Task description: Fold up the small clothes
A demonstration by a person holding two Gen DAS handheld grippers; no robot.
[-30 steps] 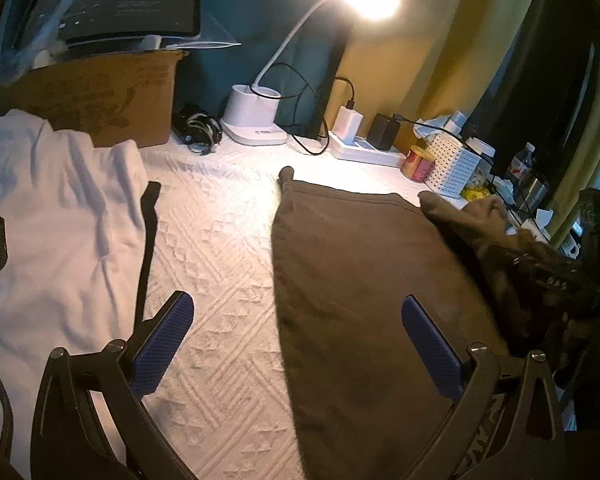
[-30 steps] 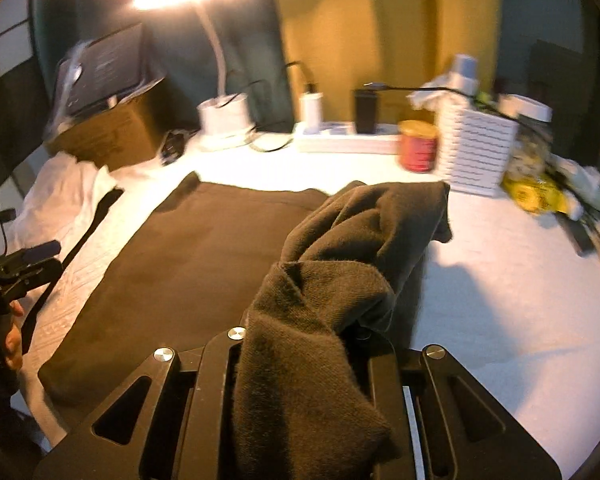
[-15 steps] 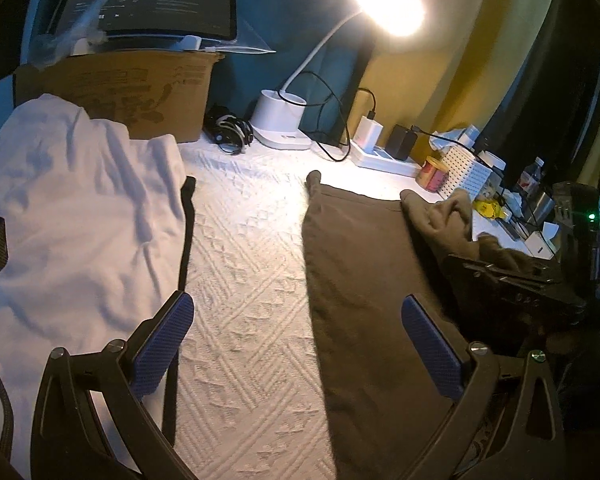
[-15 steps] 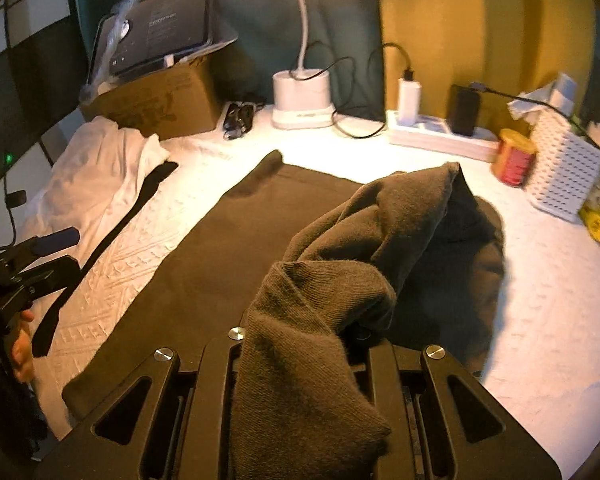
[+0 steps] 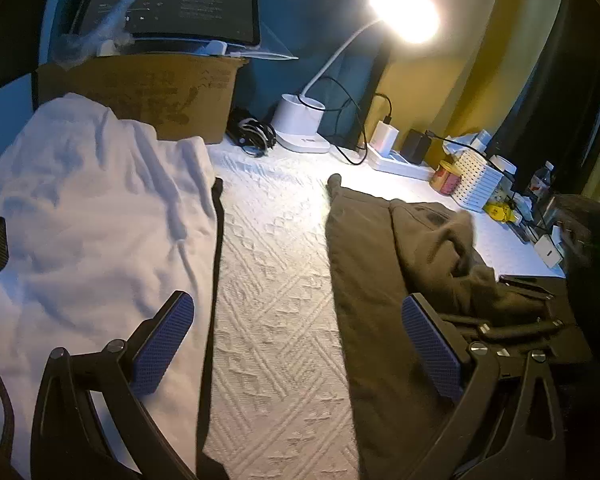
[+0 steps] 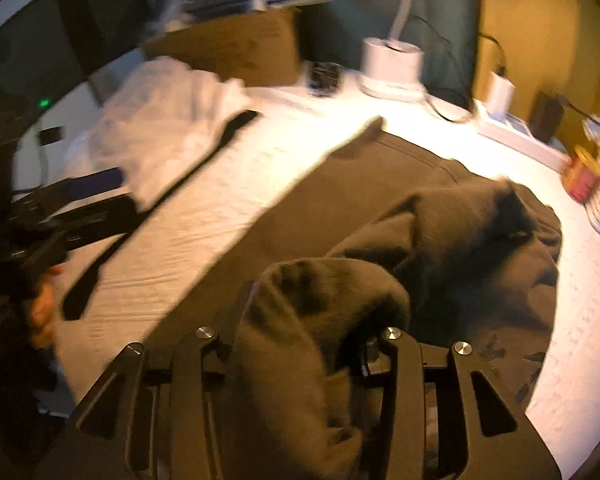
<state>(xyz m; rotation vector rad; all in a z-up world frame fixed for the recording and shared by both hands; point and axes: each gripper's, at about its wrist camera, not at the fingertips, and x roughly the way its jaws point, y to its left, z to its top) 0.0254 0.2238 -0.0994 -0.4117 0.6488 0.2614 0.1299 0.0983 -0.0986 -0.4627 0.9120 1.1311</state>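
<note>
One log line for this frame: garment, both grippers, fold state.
garment: brown garment flat, one side folded over | left gripper: open, empty | right gripper: jaws just opening, cloth still between | fold: unfinished

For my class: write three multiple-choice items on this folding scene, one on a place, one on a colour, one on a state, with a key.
1. Where does the white garment lie?
A. left of the brown garment
B. on top of it
C. inside the cardboard box

2. What colour are the left gripper pads?
A. red
B. blue
C. white

3. The desk lamp is:
A. off
B. lying flat
C. lit

Key: 1 A, bare bedcover shows between them; 2 B, both pads show blue; 3 C, its head glows bright.
</note>
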